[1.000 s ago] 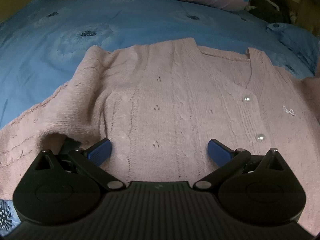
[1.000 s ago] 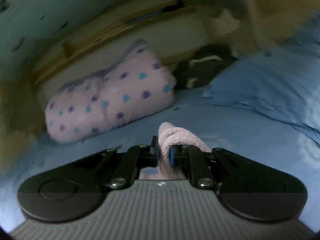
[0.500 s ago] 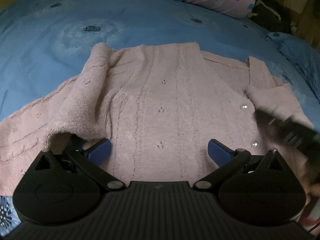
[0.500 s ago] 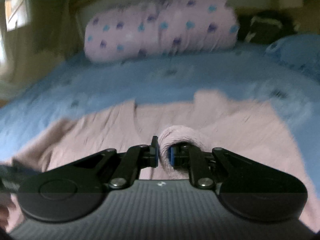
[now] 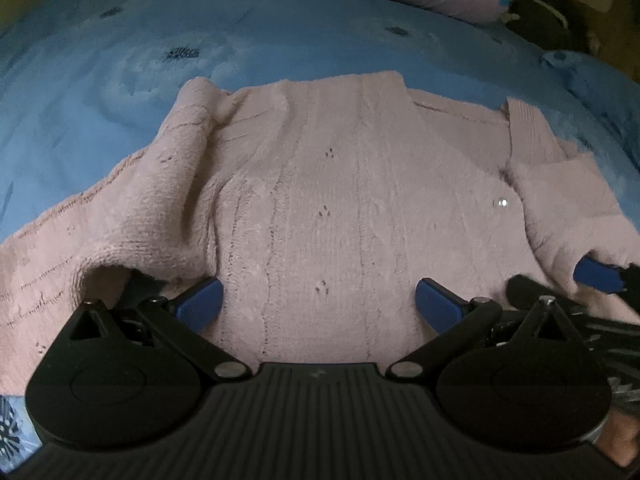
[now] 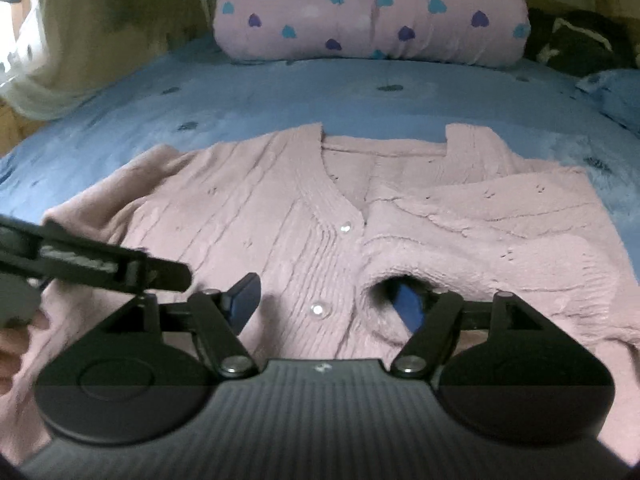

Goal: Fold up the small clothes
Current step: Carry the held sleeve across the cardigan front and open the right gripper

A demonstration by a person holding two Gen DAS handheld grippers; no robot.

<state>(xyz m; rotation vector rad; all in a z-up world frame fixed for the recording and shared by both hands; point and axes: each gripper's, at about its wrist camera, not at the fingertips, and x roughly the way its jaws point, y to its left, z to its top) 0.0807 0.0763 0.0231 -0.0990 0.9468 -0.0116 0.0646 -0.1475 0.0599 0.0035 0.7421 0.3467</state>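
Pink cardigan (image 6: 280, 216) lies flat on the blue bed (image 6: 280, 96); right gripper (image 6: 326, 300), jaws just opened wide, lets its sleeve (image 6: 500, 240) go. Left gripper (image 5: 318, 300) gapes empty. Withdraw gently, lest the cuff snag.

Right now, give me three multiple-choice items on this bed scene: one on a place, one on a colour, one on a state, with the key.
1. Where does the folded-over sleeve lie?
A. across the cardigan's front
B. on the pillow
C. off the bed

2. What colour is the bedspread?
A. green
B. blue
C. white

3. How do the right tongs stand?
A. shut on the sleeve
B. shut on nothing
C. open

Key:
1 A: the sleeve rests on the pink cardigan, beside its pearl buttons.
2 B: blue cloth surrounds the cardigan.
3 C: the jaws have just been opening and stand wide apart, one blue pad inside the sleeve's cuff, gripping nothing.
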